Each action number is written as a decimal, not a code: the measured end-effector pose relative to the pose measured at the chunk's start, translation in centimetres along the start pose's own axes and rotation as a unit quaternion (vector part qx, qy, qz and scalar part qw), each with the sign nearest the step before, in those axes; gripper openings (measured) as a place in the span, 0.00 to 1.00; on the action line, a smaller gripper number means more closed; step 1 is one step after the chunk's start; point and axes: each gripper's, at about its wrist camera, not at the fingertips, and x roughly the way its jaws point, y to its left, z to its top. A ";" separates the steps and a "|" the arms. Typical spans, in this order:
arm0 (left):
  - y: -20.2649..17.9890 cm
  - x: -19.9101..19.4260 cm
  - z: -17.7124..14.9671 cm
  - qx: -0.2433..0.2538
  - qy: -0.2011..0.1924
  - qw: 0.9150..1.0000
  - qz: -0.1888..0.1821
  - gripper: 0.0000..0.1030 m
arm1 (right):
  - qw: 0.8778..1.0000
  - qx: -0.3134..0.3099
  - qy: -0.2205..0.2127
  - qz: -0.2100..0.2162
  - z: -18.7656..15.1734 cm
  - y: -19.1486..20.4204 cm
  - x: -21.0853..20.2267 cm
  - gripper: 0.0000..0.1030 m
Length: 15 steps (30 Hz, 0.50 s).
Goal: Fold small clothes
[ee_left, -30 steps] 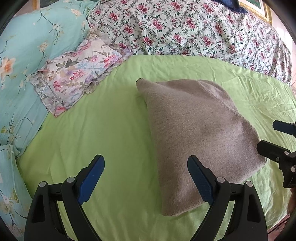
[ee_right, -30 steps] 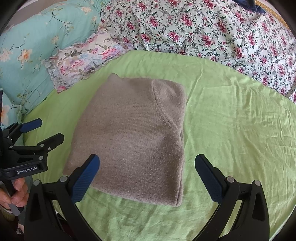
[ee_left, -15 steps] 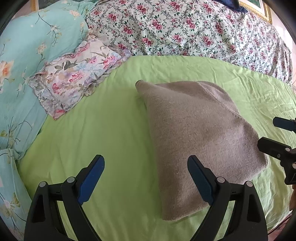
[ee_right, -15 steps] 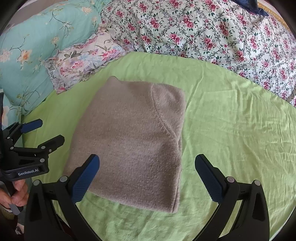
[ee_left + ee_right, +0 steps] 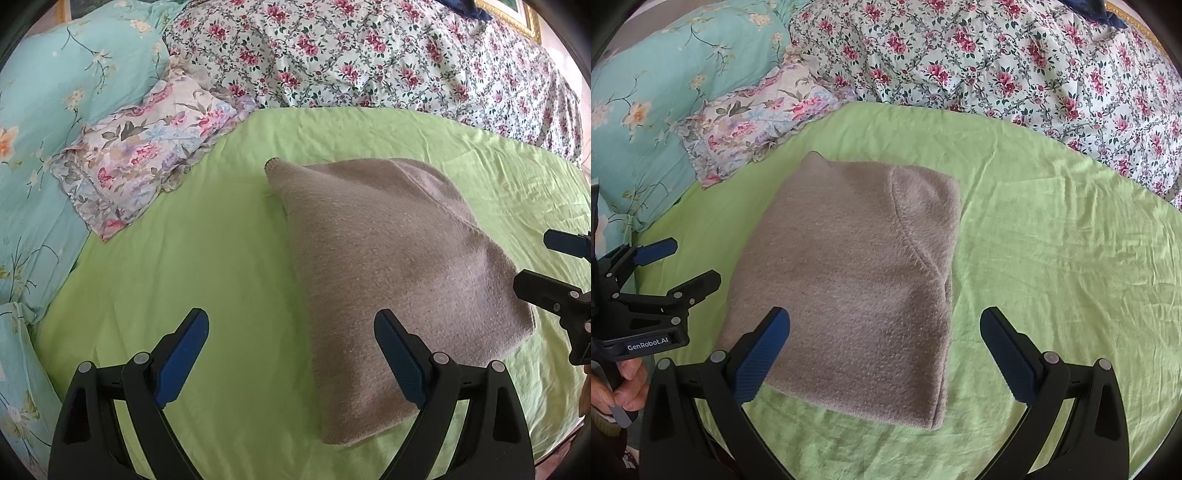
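A grey-brown knitted garment (image 5: 388, 266) lies folded into a rough rectangle on the green sheet (image 5: 207, 266); it also shows in the right wrist view (image 5: 849, 280). My left gripper (image 5: 291, 354) is open and empty, above the garment's near left edge; it also shows at the left in the right wrist view (image 5: 679, 262). My right gripper (image 5: 884, 350) is open and empty, above the garment's near edge; it also shows at the right edge in the left wrist view (image 5: 546, 262). Neither touches the cloth.
A small floral pillow (image 5: 144, 162) lies at the back left beside a turquoise floral pillow (image 5: 48, 110). A pink-rose quilt (image 5: 369, 55) runs across the back. The green sheet (image 5: 1063, 258) spreads to the right of the garment.
Both grippers have drawn slightly back and up from the garment; it sits a little lower in both views. The jaws stay open and the garment has not moved.
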 end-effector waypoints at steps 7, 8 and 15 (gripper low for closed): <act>-0.1 0.0 0.1 0.000 0.001 1.000 -0.001 0.89 | 1.000 0.002 -0.001 0.001 0.1 0.0 0.0 1.00; -0.1 0.0 0.1 0.000 0.001 1.000 0.000 0.89 | 1.000 0.002 -0.001 0.001 0.1 0.0 0.0 1.00; -0.3 0.2 0.5 0.004 0.001 1.000 -0.002 0.89 | 1.000 0.004 0.001 0.005 0.3 -0.3 0.3 1.00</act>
